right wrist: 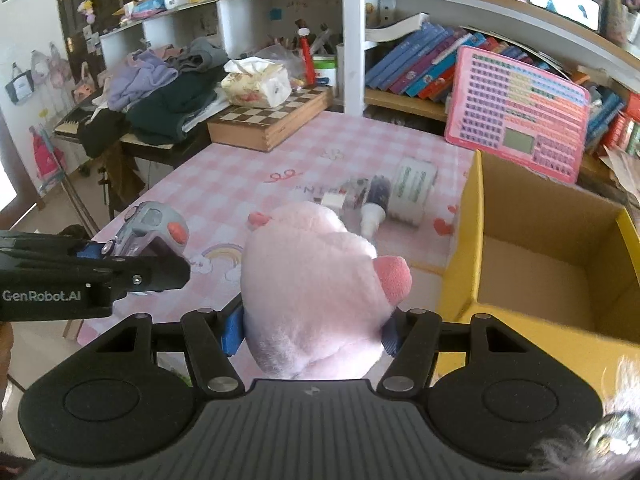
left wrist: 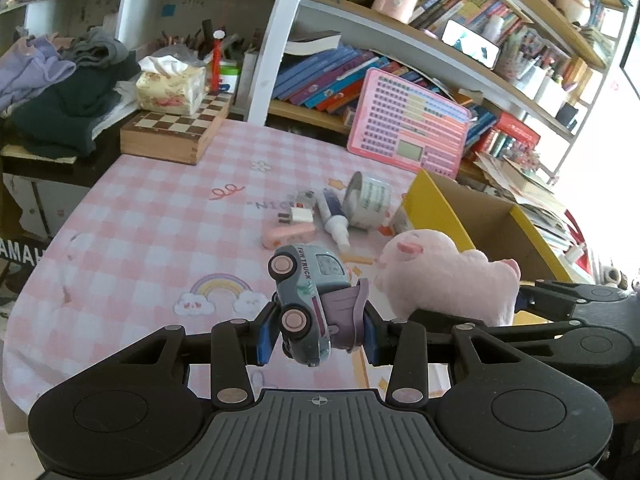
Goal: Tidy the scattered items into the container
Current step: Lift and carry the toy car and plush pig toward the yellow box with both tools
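Left wrist footage shows the left gripper (left wrist: 318, 336) closed on a pale blue toy truck (left wrist: 306, 304), which is clamped on its side between the blue pads with its pink wheels turned toward the camera and the words "FUN TRUCK" legible on its body. Only in this view are a pink eraser-like block (left wrist: 289, 235) and a white plug (left wrist: 296, 215) seen on the pink checked tablecloth (left wrist: 160, 216), near a glue bottle (left wrist: 334, 216) and a roll of tape (left wrist: 368, 200). Further right, a pink plush toy (left wrist: 444, 280) is seen held up beside the yellow cardboard box (left wrist: 432, 200). From the right wrist camera, the right gripper (right wrist: 312, 330) is shown closed on that plush toy (right wrist: 316, 296), whose soft body bulges between the blue pads and hides much of the table behind it. The box (right wrist: 468, 248) lies just to the right, and its brown interior, shown far more fully here, holds nothing visible. At the left edge the left gripper (right wrist: 120, 260) is seen from the side with the truck (right wrist: 154, 226) in its grip. A wooden chessboard case (right wrist: 272, 120) bearing a tissue box (right wrist: 258, 82) stands at the far left of the table.
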Demonstrator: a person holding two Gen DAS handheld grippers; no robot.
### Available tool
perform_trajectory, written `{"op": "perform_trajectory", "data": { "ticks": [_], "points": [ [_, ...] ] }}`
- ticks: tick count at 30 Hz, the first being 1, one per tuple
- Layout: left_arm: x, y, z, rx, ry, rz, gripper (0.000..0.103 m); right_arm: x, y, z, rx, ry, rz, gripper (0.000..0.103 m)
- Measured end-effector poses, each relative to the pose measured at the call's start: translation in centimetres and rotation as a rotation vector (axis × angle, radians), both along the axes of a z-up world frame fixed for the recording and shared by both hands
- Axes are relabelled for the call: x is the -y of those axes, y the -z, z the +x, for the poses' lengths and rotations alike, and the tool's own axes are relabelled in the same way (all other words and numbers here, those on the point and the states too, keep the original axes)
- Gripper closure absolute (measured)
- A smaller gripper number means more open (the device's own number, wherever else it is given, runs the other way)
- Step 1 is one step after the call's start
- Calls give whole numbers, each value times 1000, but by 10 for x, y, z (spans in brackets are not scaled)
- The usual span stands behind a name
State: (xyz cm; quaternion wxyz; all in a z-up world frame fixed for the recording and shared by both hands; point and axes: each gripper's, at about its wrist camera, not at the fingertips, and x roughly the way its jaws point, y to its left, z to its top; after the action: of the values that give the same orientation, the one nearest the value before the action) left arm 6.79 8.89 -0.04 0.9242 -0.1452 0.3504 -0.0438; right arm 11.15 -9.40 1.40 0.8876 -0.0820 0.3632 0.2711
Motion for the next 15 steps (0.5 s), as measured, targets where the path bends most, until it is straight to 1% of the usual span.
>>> {"op": "perform_trajectory", "data": {
  "ticks": [9, 15],
  "points": [
    [10, -2, -35, 8, 45, -11, 63, 20, -1, -44, -5, 58, -2, 42],
    [18, -5, -50, 17, 82, -5, 63, 32, 1, -66, -32, 91, 0, 42]
  ]
}}
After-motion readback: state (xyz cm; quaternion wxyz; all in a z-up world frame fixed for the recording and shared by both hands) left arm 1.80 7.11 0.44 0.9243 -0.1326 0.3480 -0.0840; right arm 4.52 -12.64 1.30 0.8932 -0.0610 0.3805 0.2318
